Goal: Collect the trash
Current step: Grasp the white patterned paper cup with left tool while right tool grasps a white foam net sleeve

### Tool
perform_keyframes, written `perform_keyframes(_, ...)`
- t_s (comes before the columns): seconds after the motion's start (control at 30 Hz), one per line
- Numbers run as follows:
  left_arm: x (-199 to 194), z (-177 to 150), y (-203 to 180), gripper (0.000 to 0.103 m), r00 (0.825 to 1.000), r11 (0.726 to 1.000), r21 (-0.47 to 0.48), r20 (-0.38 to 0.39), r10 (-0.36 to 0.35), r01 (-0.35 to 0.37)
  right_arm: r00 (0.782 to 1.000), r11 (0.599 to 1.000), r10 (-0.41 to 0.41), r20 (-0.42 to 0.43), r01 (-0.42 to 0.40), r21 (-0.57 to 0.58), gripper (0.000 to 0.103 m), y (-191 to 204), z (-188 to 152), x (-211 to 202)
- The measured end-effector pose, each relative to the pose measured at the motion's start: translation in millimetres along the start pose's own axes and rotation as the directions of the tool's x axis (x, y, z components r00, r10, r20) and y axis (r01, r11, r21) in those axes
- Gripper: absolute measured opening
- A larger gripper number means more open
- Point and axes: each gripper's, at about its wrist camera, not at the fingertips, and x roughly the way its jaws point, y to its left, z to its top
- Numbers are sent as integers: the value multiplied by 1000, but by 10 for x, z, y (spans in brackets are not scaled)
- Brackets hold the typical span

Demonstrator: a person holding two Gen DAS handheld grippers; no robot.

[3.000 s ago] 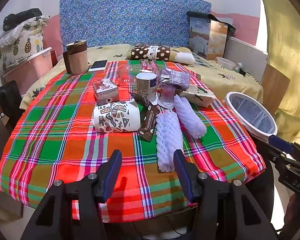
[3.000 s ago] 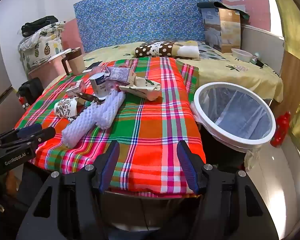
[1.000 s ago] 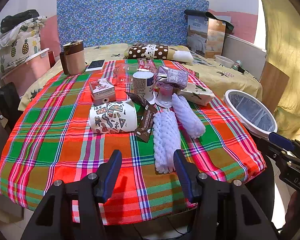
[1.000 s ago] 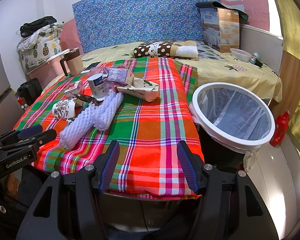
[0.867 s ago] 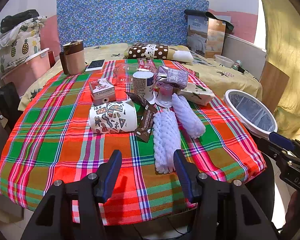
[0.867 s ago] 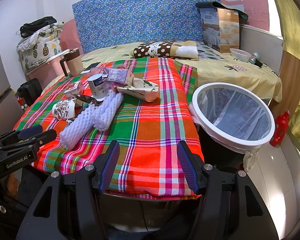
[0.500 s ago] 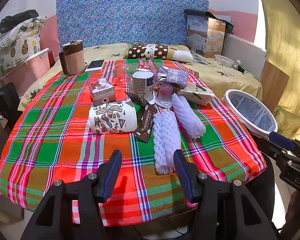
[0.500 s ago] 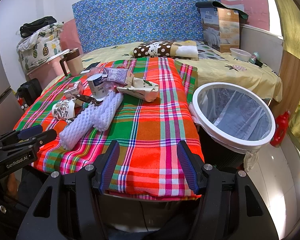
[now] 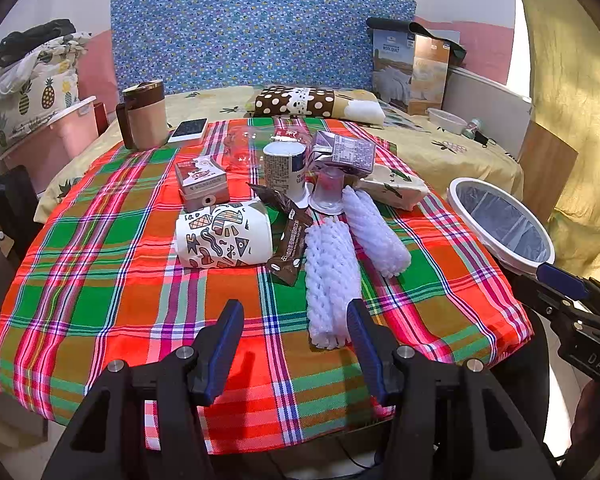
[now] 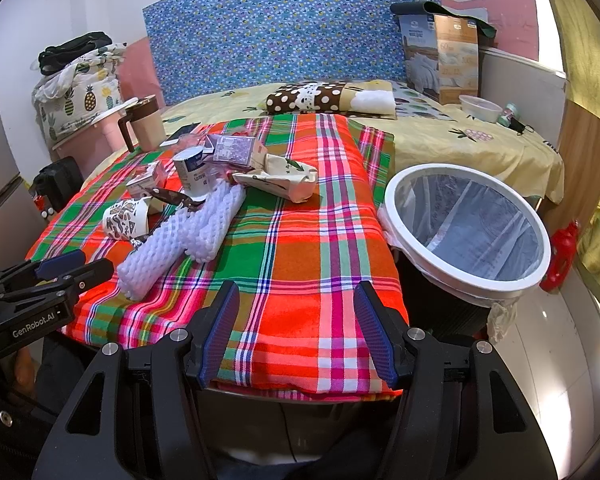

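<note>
Nothing has shifted since a second ago. Left tongs (image 9: 294,312) gape wide and empty at lower centre, right tongs (image 10: 296,296) likewise. Trash sits mid-frame on the plaid surface (image 9: 100,272): patterned cup (image 9: 224,238), foam nets (image 9: 332,276). Bin (image 10: 468,232) right, its base hidden.

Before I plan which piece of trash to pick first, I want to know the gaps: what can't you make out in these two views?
- Bin: bottom hidden by its liner in the right wrist view; cut by the right gripper in the left.
- Clear plastic container: outline blurred, contents unreadable, left wrist view.
- Patterned paper cup: inside hidden; it lies with its opening facing away.
- Brown wrapper: print too small.
- Table under the plaid cloth: covered.
</note>
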Motion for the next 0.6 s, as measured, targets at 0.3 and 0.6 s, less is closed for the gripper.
perform_keyframes(0.3,53,-1,29,53,1000,1000,-4,-6,-3,3,1000,1000,12,-14,-12,-7,61,49,14,48)
perform_keyframes(0.6,222,78,319,53,999,998,-55,-32,7,-9,995,995,91,-50,-93,-35,61,207,162,305)
